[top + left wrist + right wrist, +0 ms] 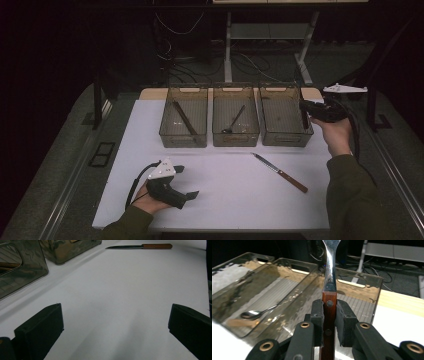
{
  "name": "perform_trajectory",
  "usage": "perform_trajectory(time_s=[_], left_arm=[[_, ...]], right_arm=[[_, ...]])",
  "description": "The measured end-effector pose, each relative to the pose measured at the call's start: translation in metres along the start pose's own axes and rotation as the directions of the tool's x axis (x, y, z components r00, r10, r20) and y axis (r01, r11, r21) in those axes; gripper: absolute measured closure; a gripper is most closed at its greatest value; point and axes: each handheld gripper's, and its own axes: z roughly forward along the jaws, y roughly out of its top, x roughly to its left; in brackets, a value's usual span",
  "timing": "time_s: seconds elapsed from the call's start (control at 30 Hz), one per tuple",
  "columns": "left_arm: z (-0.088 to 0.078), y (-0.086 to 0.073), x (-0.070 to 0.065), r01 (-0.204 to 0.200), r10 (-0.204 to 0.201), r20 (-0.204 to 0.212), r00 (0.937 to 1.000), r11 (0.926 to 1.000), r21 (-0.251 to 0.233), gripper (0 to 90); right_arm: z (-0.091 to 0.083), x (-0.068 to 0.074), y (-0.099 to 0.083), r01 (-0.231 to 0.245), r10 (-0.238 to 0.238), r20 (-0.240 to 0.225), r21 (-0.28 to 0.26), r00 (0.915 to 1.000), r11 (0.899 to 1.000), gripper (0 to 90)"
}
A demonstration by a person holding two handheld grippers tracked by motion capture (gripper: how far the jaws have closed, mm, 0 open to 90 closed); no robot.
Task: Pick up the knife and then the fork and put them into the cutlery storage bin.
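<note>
Right gripper view is showing the right gripper [329, 322] clamping the wooden-handled steel fork [329, 290], its long axis running straight out over the rightmost smoky clear plastic bin [362, 281]. Left gripper [186, 181] is resting on the table, jaws wide, holding nothing.

Dim room; lit white table [225, 195]; soft shadows.

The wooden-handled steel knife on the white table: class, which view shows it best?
The high view: the whole wooden-handled steel knife lies unobstructed there. The left gripper view catches it small, at the top edge.
</note>
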Motion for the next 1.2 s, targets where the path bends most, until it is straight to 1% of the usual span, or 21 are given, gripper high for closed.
perform_trajectory(time_s=[0.07, 0.13, 0.2, 0.27, 0.3, 0.47, 0.6, 0.73, 0.83, 0.9, 0.97, 1.07, 1.2], left_arm=[[0.000, 0.000, 0.000, -0.003, 0.003, 0.001, 1.0000, 1.0000, 0.002, 0.0], [0.000, 0.000, 0.000, -0.004, 0.004, 0.002, 1.0000, 1.0000, 0.002, 0.0], [0.000, 0.000, 0.000, -0.004, 0.004, 0.003, 1.0000, 1.0000, 0.002, 0.0], [-0.001, 0.001, -0.001, -0.004, 0.004, 0.004, 1.0000, 1.0000, -0.002, 0.0], [-0.001, 0.001, -0.001, -0.005, 0.005, 0.006, 1.0000, 1.0000, -0.004, 0.0], [0.000, 0.001, -0.001, -0.007, 0.007, 0.008, 0.9999, 1.0000, -0.004, 0.0], [0.000, 0.001, -0.001, -0.008, 0.008, 0.011, 0.9999, 1.0000, -0.005, 0.0], [0.000, 0.001, -0.002, -0.010, 0.010, 0.013, 0.9999, 0.9999, -0.005, 0.0], [0.000, 0.002, -0.003, -0.009, 0.009, 0.015, 0.9999, 1.0000, -0.002, 0.0], [0.000, 0.002, -0.003, -0.008, 0.008, 0.014, 0.9999, 1.0000, 0.000, 0.0], [0.001, 0.002, -0.003, -0.010, 0.010, 0.015, 0.9998, 1.0000, 0.001, 0.0], [0.001, 0.002, -0.003, -0.008, 0.009, 0.015, 0.9998, 1.0000, -0.003, 0.0], [0.001, 0.002, -0.003, -0.009, 0.009, 0.016, 0.9998, 1.0000, -0.003, 0.0]], right_arm=[[0.007, -0.004, -0.002, -0.024, 0.024, -0.003, 0.001, 0.9997, 1.000, 77.3], [0.013, -0.005, -0.005, -0.028, 0.028, 0.010, 0.016, 0.9996, 0.999, 77.3], [0.019, -0.005, -0.007, -0.022, 0.021, 0.020, 0.037, 0.9996, 0.999, 77.3], [0.024, -0.005, -0.009, -0.002, 0.000, 0.032, 0.063, 0.9995, 0.998, 77.3], [0.027, -0.004, -0.010, 0.000, -0.003, 0.036, 0.072, 0.9993, 0.997, 77.3], [0.038, -0.004, -0.017, 0.027, -0.034, 0.051, 0.134, 0.9982, 0.991, 77.2], [0.042, -0.005, -0.023, 0.029, -0.039, 0.057, 0.165, 0.9976, 0.986, 77.2], [0.044, -0.005, -0.029, 0.042, -0.056, 0.064, 0.196, 0.9964, 0.980, 77.2], [0.045, -0.004, -0.032, 0.051, -0.067, 0.064, 0.226, 0.9957, 0.973, 76.9], [0.045, -0.002, -0.033, 0.059, -0.078, 0.074, 0.236, 0.9942, 0.970, 75.0], [0.045, -0.002, -0.032, 0.058, -0.074, 0.065, 0.226, 0.9951, 0.972, 63.4], [0.041, 0.000, -0.030, 0.064, -0.080, 0.071, 0.204, 0.9942, 0.977, 58.4], [0.033, 0.000, -0.025, 0.052, -0.061, 0.053, 0.168, 0.9967, 0.984, 53.7]])
